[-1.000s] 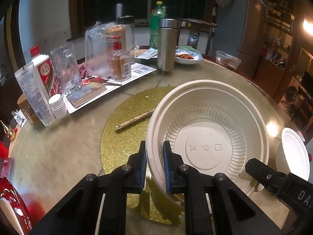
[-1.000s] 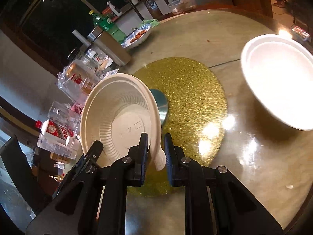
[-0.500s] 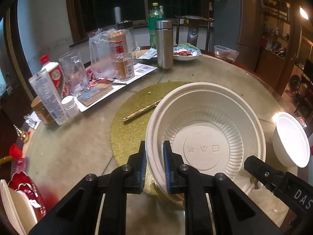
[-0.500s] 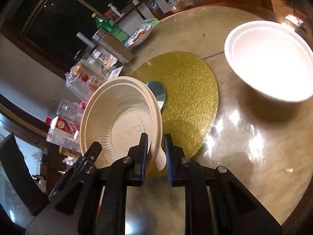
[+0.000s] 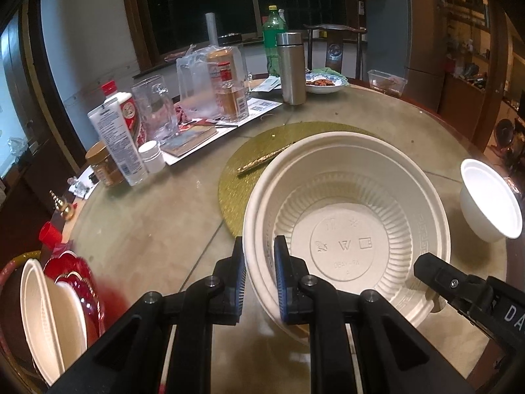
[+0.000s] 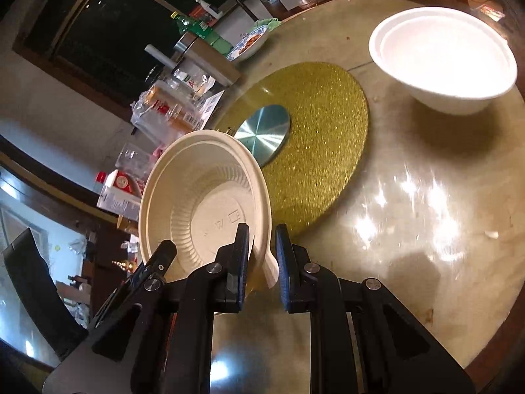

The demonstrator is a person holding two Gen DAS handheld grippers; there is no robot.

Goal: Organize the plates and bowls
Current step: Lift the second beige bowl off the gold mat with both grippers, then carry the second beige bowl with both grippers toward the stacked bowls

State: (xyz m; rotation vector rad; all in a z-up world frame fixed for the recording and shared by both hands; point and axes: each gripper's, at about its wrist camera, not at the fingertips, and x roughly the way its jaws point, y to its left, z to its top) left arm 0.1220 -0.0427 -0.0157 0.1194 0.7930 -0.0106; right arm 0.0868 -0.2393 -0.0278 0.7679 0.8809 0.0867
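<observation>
A cream ribbed paper bowl (image 5: pixel 347 226) hangs above the round table, held from both sides. My left gripper (image 5: pixel 260 275) is shut on its left rim. The same cream bowl (image 6: pixel 203 203) appears in the right wrist view, where my right gripper (image 6: pixel 261 259) is shut on its near rim and tab. The right gripper's black tip (image 5: pixel 439 272) pokes in at the bowl's right edge. A white bowl (image 6: pixel 443 55) stands on the table at the far right; it is the white bowl (image 5: pixel 489 200) at the right edge in the left wrist view. More cream plates (image 5: pixel 42 315) stand on edge at the lower left.
A gold glitter mat (image 6: pixel 321 131) with a metal disc (image 6: pixel 262 131) lies mid-table, and a chopstick (image 5: pixel 262 162) rests on it. Bottles, a glass mug (image 5: pixel 157 111), a steel flask (image 5: pixel 292 65) and a food dish (image 5: pixel 325 83) crowd the far left and back. A red dish (image 5: pixel 75 275) sits by the plates.
Both grippers have carried the cream bowl back off the gold mat toward the near table edge. The white bowl now looks farther off, and the upright plates have come into the left wrist view.
</observation>
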